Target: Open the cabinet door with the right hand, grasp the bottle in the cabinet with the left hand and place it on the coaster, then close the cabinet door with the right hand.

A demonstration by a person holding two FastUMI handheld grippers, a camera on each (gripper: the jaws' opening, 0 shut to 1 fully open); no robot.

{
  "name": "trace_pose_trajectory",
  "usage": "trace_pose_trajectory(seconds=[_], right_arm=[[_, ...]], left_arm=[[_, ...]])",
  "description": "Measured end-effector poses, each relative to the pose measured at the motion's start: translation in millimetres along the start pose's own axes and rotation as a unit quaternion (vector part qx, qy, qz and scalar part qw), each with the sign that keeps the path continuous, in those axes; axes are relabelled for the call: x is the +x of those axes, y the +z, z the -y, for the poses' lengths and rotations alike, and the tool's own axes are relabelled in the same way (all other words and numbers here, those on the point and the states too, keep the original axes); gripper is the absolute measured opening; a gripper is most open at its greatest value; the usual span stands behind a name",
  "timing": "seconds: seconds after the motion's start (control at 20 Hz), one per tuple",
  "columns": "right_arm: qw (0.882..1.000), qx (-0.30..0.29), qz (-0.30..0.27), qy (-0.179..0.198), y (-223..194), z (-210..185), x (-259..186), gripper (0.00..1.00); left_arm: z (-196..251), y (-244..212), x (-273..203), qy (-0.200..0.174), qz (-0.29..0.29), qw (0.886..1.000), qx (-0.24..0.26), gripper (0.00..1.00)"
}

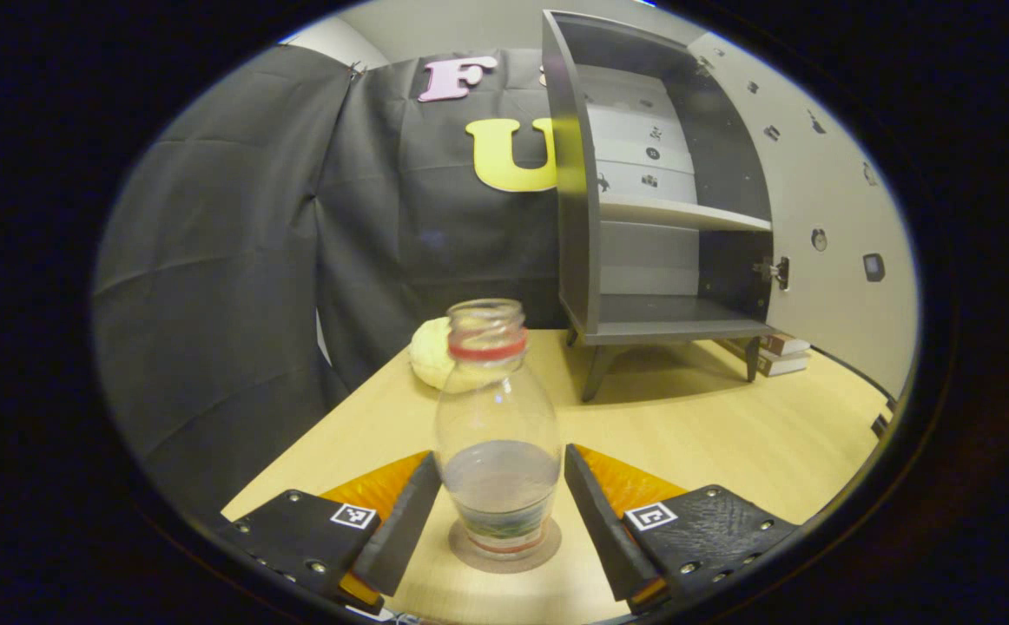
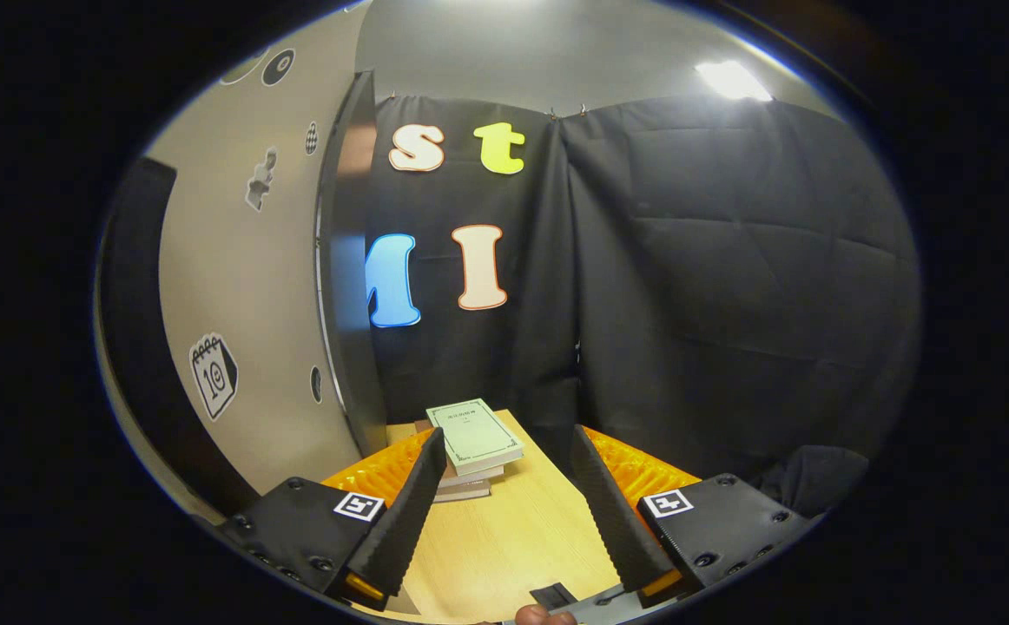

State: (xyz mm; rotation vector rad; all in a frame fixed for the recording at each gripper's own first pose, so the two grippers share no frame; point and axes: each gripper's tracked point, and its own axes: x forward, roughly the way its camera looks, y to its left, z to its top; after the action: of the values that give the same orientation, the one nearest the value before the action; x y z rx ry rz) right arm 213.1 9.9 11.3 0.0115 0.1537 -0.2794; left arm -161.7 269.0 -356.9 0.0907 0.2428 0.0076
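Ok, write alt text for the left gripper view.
A clear bottle with a red neck band stands upright on a round coaster on a wooden table, between the open fingers of the left gripper. Behind it, a grey cabinet stands with its door open and its shelves bare.

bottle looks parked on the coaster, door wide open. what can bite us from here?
1. The bottle has no cap and holds liquid; the left gripper is open with fingers close on both sides, so a skewed retreat could tip it off the coaster.
2. The cabinet door stands open beside the right gripper, which is open; a glancing push may slip.
3. The books sit near the door's swing.
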Motion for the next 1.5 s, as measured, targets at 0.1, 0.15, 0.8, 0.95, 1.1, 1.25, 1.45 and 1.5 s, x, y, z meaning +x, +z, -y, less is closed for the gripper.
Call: trace_pose_trajectory(seconds=[0.1, 0.15, 0.8, 0.95, 1.1, 1.25, 1.45, 1.5], right_arm=[[1.0, -0.006, -0.001, -0.014, -5.8, 7.0, -1.3, 0.93], [1.0, -0.008, -0.005, -0.015, -12.2, 6.7, -1.4, 0.93], [0.999, 0.025, -0.011, 0.044, -18.0, 8.3, 11.6, 0.93], [0.995, 0.04, -0.001, 0.09, 2.9, 0.5, 4.3, 0.93], [0.992, 0.025, 0.012, 0.123, 24.0, -2.0, -4.3, 0.93], [0.985, 0.013, 0.022, 0.169, 40.1, -15.7, -18.2, 0.93], [0.972, -0.005, 0.043, 0.229, 57.3, -31.5, -43.5, 0.93], [0.968, -0.007, 0.048, 0.244, 60.3, -36.2, -49.0, 0.93]], left_arm=[[0.8, 7.5, -7.3, -0.004, 0.001, 1.0, 0.002, 0.86], [2.0, 11.5, -12.2, -0.008, 0.003, 1.0, 0.0, 0.86], [-2.9, 121.5, -109.4, 0.046, 0.068, 0.997, 0.012, 0.85], [15.3, 153.1, -140.3, 0.061, 0.079, 0.995, 0.002, 0.85], [38.7, 173.0, -163.5, 0.063, 0.081, 0.995, -0.001, 0.86], [64.1, 184.0, -184.8, 0.064, 0.078, 0.995, 0.0, 0.86], [91.4, 194.9, -208.7, 0.067, 0.075, 0.995, -0.01, 0.86], [95.5, 196.3, -215.0, 0.071, 0.075, 0.995, -0.009, 0.85]])
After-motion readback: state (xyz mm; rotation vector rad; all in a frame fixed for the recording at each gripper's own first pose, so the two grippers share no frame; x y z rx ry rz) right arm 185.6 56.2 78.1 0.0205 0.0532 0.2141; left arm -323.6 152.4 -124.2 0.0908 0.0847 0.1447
